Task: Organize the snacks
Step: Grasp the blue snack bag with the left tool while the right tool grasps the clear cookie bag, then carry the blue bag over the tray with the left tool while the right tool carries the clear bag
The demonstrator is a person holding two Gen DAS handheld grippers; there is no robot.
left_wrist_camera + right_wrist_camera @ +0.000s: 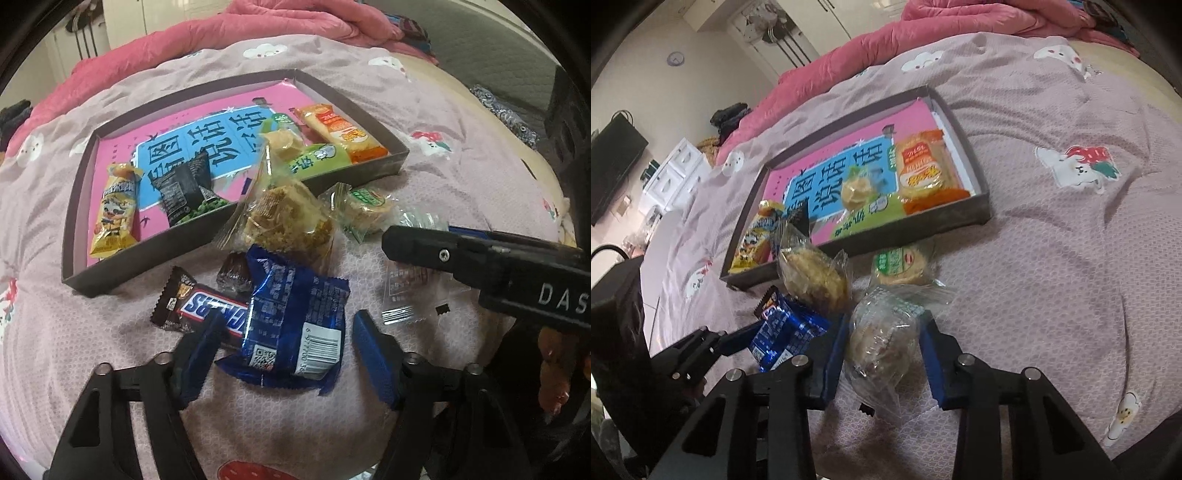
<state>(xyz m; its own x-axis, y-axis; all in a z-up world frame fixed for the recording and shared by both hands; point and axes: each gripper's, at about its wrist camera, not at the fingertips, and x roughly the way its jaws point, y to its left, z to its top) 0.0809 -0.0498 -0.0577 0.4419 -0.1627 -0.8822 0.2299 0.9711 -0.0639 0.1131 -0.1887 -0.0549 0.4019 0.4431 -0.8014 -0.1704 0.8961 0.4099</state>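
Note:
A dark shallow box (229,236) (979,218) with a pink and blue lining lies on the bed and holds several snacks. Loose snacks lie in front of it: a Snickers bar (195,306), a blue packet (295,325) (783,336), a clear-wrapped flaky cake (284,221) (812,277) and a green-labelled cake (365,206) (901,264). My left gripper (284,354) is open, its fingers either side of the blue packet. My right gripper (882,362) stands around a clear-wrapped round cake (882,339), its pads close to the wrapper; whether they press it is unclear.
The bed has a mauve cover (1052,258) with cartoon prints and a pink quilt (229,33) bunched at the far side. White drawers (676,173) and a dark screen (613,162) stand beyond the bed's left edge.

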